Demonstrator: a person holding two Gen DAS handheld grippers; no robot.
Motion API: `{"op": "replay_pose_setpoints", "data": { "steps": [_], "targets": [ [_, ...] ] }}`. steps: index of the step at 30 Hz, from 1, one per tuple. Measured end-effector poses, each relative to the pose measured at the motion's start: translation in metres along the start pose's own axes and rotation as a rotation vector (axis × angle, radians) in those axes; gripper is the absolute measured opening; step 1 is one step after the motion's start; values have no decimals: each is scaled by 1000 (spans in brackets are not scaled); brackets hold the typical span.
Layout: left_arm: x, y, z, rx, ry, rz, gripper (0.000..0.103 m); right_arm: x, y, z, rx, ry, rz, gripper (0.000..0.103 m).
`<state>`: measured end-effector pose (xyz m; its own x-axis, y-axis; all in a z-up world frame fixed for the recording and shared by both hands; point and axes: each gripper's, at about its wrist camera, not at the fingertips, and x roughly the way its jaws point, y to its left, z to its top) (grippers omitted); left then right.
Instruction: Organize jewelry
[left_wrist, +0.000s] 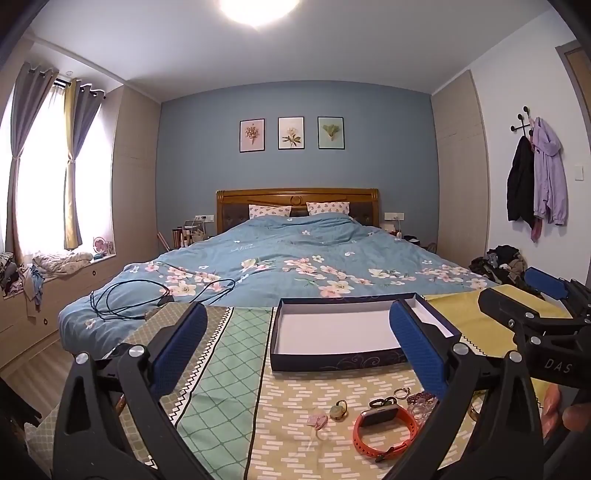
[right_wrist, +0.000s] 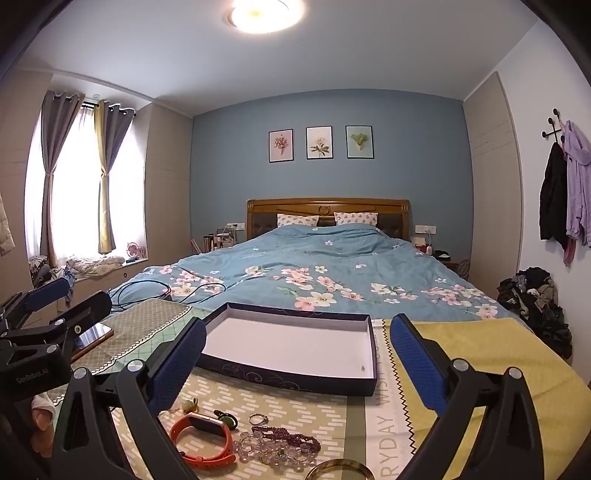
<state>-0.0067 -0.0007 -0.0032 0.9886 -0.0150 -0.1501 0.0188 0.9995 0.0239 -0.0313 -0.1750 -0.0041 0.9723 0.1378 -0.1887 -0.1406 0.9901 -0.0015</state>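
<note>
Patterned green-and-yellow cloth-covered tabletop (right_wrist: 303, 410), open dark-blue shallow cardboard box (right_wrist: 291, 376) on it, orange-strapped smartwatch (right_wrist: 201, 439), small silver ring (right_wrist: 258, 418), purple beaded bracelet (right_wrist: 288, 435), clear beads, perhaps a gold bangle (right_wrist: 340, 469)

The room is bright. A round white ceiling lamp (left_wrist: 258, 9) glares at the top, and the tall curtained window (right_wrist: 85, 184) on the left is washed out white. Walls bend at the edges, corners go black. Shadows are soft.
</note>
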Motion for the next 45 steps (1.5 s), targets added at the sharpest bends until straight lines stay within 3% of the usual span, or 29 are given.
{"op": "replay_pose_setpoints", "data": {
  "steps": [45],
  "targets": [
    [-4,-5,-2,2,-30,15,97,-2,-8,-2,37,-12,20,96]
  ]
}}
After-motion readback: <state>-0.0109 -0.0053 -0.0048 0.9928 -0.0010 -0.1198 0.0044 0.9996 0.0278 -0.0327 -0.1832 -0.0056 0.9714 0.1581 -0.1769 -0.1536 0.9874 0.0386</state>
